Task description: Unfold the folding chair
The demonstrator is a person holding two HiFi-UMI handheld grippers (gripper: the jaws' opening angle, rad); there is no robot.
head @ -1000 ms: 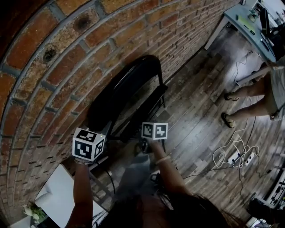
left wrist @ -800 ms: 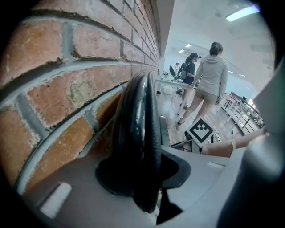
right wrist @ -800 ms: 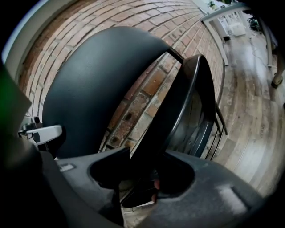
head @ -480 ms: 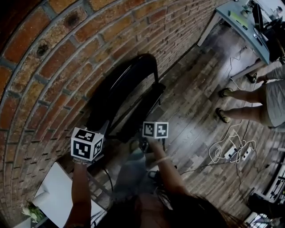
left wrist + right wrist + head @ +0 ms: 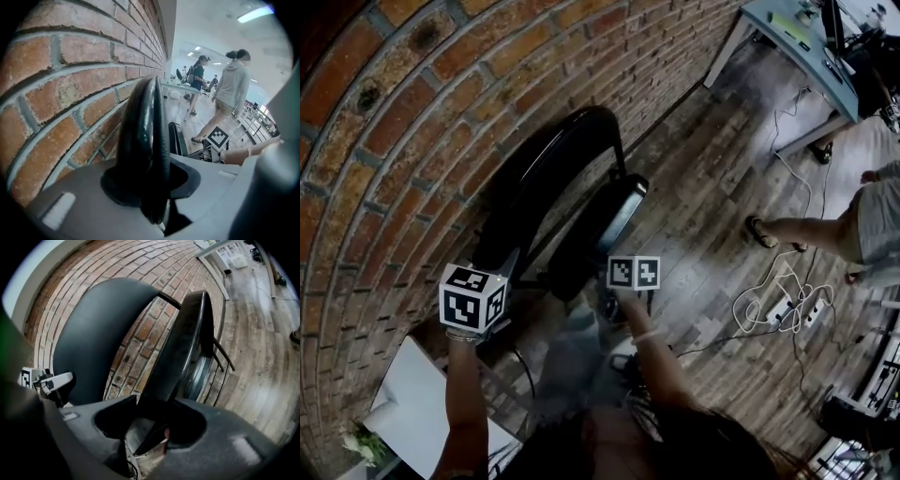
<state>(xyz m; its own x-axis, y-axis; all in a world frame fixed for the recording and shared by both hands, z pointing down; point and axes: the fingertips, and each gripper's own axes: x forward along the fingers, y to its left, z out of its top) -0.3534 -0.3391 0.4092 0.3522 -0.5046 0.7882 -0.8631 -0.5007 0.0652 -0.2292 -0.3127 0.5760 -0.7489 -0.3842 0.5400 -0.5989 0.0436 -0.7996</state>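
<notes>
Brick wall [image 5: 403, 141], with the folding chair [image 5: 546, 187] stood just beside it.
Backrest [image 5: 143, 131] is clamped by the left hand-held gripper [image 5: 151, 197] as an anchor; seat [image 5: 180, 348] is gripped by the right hand-held gripper [image 5: 157, 427] for pulling down.

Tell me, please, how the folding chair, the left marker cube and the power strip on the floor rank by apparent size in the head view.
1. folding chair, by far the largest.
2. left marker cube, inflated by its nearness to the camera.
3. power strip, smallest, far off on the floor.
</notes>
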